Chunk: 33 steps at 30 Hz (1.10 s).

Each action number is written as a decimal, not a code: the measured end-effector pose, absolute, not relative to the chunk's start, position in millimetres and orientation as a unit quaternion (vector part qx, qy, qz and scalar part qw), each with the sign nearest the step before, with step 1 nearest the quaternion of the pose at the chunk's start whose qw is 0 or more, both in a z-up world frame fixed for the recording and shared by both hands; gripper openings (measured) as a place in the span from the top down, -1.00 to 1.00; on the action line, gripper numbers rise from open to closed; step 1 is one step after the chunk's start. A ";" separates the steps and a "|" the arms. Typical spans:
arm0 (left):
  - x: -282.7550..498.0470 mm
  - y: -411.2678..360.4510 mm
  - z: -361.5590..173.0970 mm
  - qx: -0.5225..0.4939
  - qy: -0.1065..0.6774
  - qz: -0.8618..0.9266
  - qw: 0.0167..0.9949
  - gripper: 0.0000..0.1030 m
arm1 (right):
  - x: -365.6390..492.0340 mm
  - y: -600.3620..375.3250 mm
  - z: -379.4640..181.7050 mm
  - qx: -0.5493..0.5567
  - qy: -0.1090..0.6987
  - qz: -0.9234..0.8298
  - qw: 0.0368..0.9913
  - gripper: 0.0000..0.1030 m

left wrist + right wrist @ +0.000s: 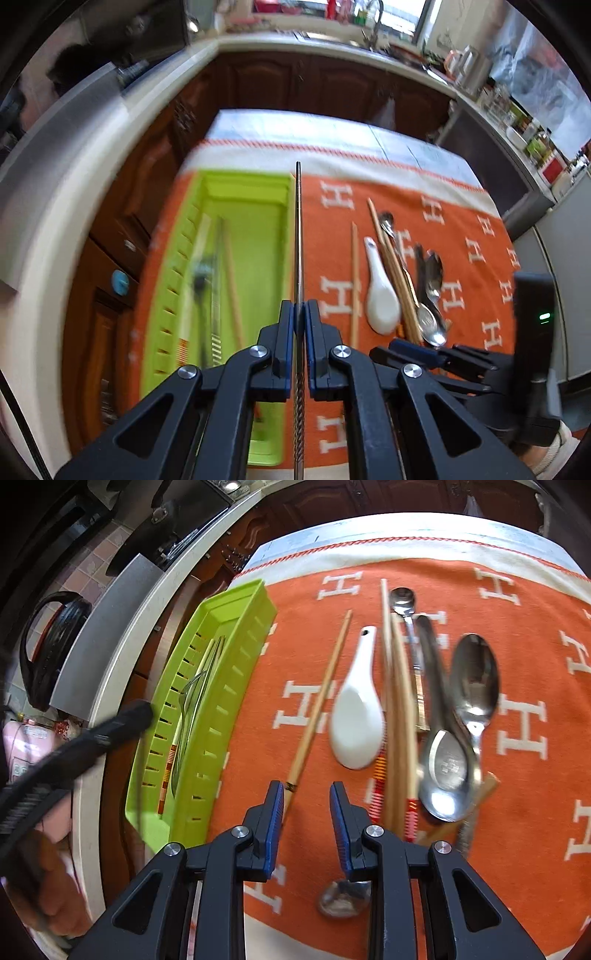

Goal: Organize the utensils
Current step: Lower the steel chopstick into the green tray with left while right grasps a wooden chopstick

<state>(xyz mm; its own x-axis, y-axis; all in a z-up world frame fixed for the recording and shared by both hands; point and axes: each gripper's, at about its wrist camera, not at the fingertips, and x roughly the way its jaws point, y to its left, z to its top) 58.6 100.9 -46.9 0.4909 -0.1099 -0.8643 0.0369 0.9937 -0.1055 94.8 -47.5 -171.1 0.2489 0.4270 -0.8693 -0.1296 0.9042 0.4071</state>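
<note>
Chopstick [298, 236] clamped in left gripper [299, 314] above tray [192, 221] edge.

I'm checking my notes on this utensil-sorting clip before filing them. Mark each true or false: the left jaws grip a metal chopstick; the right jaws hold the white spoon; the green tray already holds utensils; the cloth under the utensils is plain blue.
1. The left gripper has its jaws clamped on a metal chopstick. True.
2. The right gripper holds the white spoon. False: its jaws stand open and empty, with the spoon lying on the cloth beyond them.
3. The green tray already holds utensils. True.
4. The cloth is plain blue. False: it is orange with white H letters.
</note>
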 end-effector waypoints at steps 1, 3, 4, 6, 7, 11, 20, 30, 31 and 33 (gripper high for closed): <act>58.4 104.8 -40.8 -0.024 0.493 -0.030 0.869 0.94 | 98.1 -41.7 -173.2 0.122 0.589 0.174 0.780 0.50; 59.5 112.0 -33.3 -0.003 0.480 -0.008 0.877 0.94 | 103.2 -32.6 -176.2 0.113 0.592 0.164 0.781 0.50; 60.4 116.2 -31.4 0.003 0.476 -0.001 0.879 0.94 | 106.7 -26.3 -177.8 0.106 0.593 0.156 0.783 0.50; 63.9 125.8 -31.9 0.015 0.476 0.012 0.879 0.94 | 110.3 -17.2 -180.4 0.089 0.595 0.142 0.786 0.50; 65.5 130.4 -34.2 0.018 0.479 0.019 0.878 0.94 | 111.8 -11.1 -181.7 0.079 0.596 0.137 0.787 0.50; 75.0 141.2 -55.7 0.025 0.500 0.030 0.865 0.93 | 113.0 1.3 -187.2 0.040 0.594 0.115 0.795 0.49; 84.4 153.3 -99.6 0.003 0.542 0.034 0.839 0.57 | 106.9 16.0 -188.5 -0.011 0.580 0.075 0.811 0.80; 81.1 164.8 -87.7 -0.016 0.526 0.051 0.849 0.19 | 102.0 -21.9 -180.8 0.111 0.581 0.096 0.800 0.88; 80.5 164.9 -85.8 -0.015 0.524 0.053 0.850 0.17 | 101.2 -25.8 -174.7 0.121 0.577 0.095 0.802 0.88; 79.2 164.7 -80.6 -0.012 0.517 0.059 0.854 0.04 | 100.8 -31.3 -165.8 0.138 0.572 0.100 0.802 0.88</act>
